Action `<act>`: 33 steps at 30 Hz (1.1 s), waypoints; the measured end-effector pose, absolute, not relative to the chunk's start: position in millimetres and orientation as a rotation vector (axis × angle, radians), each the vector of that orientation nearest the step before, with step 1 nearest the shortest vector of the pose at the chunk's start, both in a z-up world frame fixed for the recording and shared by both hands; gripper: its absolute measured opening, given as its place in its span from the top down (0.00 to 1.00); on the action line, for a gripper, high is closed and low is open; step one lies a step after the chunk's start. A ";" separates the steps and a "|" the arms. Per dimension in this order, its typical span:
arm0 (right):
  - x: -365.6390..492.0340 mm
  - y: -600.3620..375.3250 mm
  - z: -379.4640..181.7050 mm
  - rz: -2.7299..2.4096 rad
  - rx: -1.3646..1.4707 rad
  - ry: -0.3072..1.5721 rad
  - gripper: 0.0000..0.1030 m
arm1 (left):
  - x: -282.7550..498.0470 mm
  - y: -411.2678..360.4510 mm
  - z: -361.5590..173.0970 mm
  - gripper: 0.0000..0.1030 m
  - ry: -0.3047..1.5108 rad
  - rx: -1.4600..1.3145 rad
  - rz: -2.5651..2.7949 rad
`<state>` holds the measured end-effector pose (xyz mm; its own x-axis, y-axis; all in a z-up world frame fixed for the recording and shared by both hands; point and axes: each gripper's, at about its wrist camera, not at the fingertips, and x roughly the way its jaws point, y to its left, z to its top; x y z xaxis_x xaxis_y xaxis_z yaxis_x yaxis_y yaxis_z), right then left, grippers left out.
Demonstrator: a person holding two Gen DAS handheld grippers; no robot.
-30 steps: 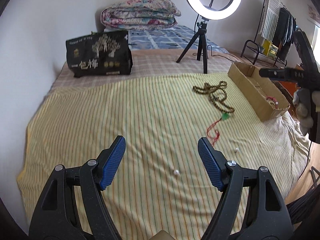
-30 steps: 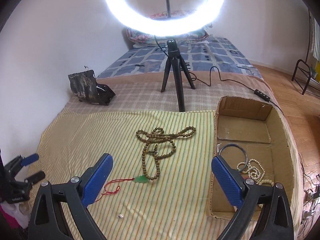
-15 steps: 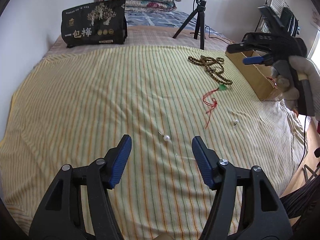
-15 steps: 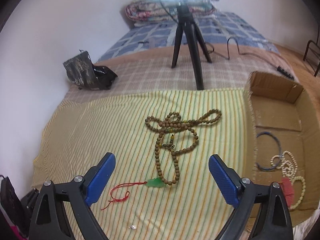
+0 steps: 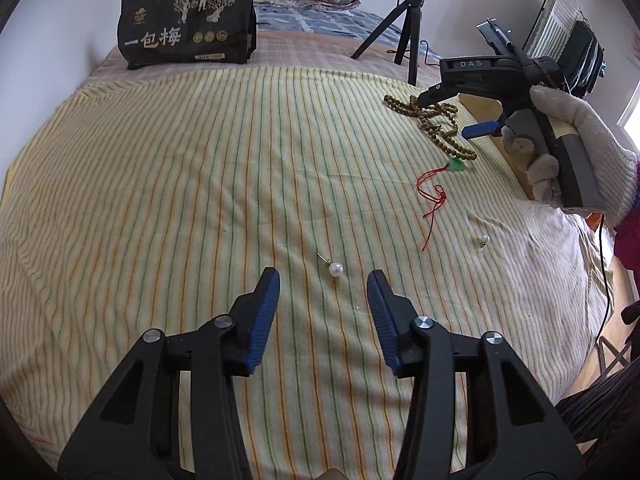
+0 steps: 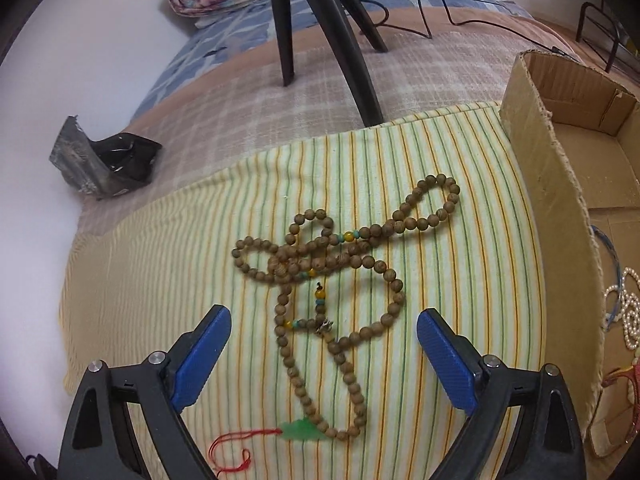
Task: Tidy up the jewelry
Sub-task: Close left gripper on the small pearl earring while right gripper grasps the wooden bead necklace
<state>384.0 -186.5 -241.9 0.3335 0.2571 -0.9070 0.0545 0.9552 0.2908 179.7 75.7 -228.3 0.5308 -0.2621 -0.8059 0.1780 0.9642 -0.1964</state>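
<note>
A pearl stud earring (image 5: 336,269) lies on the striped cloth just ahead of my left gripper (image 5: 323,280). Its jaws are closing and the pads touch nothing. A second pearl earring (image 5: 485,239) lies further right. My right gripper (image 6: 324,316) hangs open low over a tangled wooden bead necklace (image 6: 320,256), with the lower loops between its blue pads (image 6: 448,364) but apart from them. A green pendant (image 6: 300,430) on a red cord (image 6: 232,440) lies at the necklace's near end. A gloved hand (image 5: 572,140) holds the right gripper.
An open cardboard box (image 6: 540,184) stands right of the necklace and holds a pearl strand (image 6: 628,312), a blue bangle (image 6: 608,240) and a red piece. A tripod (image 6: 352,40) with a ring light stands behind. A black bag (image 5: 188,20) sits at the far edge.
My left gripper has sunk toward the pearl earring and its jaws have narrowed. My right gripper has come down and leftward from beside the box to just above the bead necklace.
</note>
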 end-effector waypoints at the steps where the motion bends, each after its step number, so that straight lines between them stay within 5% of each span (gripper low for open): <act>1: 385.7 -186.8 -243.7 0.131 0.293 1.230 0.07 | 181.5 74.5 -230.0 0.55 0.982 -0.096 -0.267; 6: 393.0 -184.4 -247.2 0.126 0.279 1.220 0.05 | 188.5 67.4 -236.3 0.55 1.000 -0.088 -0.271; 9: 397.1 -179.7 -249.4 0.125 0.246 1.217 0.04 | 192.3 66.0 -240.5 0.67 1.020 -0.094 -0.261; 23: 419.1 -149.1 -256.3 0.148 0.120 1.230 0.08 | 200.1 59.2 -248.5 0.85 1.020 -0.073 -0.267; 29: 415.1 -136.8 -256.2 0.127 -0.044 1.206 0.33 | 202.2 59.8 -249.3 0.92 1.016 -0.080 -0.270; 31: 412.4 -136.5 -253.3 0.143 -0.068 1.191 0.59 | 202.9 59.7 -249.6 0.92 1.013 -0.078 -0.270; 33: 410.8 -139.4 -250.8 0.158 -0.061 1.186 0.74 | 202.8 59.8 -249.5 0.92 1.011 -0.080 -0.270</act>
<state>410.8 -139.4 -250.8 0.3660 0.0910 -0.9262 -0.1550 0.9873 0.0358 202.8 59.8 -249.5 0.5007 -0.2601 -0.8257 0.1863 0.9638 -0.1906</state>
